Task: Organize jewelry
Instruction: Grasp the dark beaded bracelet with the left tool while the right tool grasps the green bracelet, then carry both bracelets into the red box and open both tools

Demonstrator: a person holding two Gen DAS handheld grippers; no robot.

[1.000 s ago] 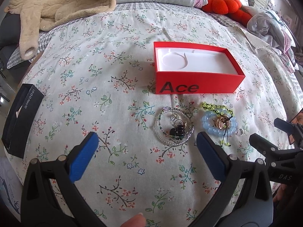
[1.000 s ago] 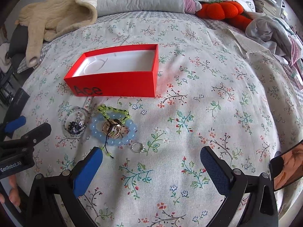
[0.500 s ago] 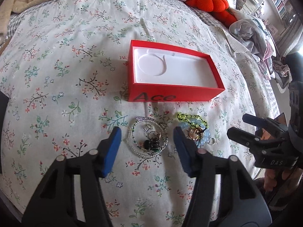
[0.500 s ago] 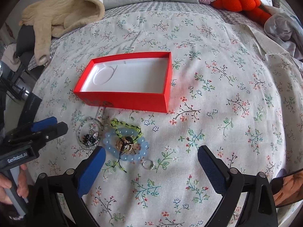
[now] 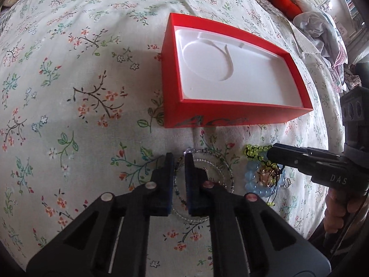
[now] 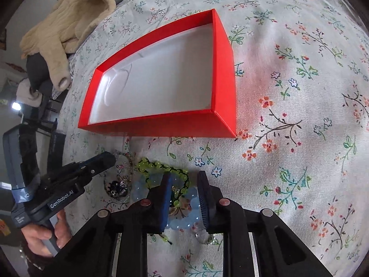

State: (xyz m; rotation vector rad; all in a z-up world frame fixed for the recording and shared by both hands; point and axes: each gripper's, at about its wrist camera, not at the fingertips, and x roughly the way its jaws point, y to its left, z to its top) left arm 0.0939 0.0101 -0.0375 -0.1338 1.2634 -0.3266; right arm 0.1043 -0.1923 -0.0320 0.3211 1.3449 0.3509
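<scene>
Your left gripper (image 5: 179,161) pinches the clear bead bracelet (image 5: 208,180) and your right gripper (image 6: 184,182) has just closed on the blue bead bracelet (image 6: 184,207), both on the bed (image 5: 69,92) by the red box (image 5: 230,113).

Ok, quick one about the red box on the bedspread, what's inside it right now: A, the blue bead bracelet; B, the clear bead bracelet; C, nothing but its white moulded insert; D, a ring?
C: the red box shows only its bare white insert, while the clear bead bracelet and blue bead bracelet lie on the bedspread in front of it.
</scene>
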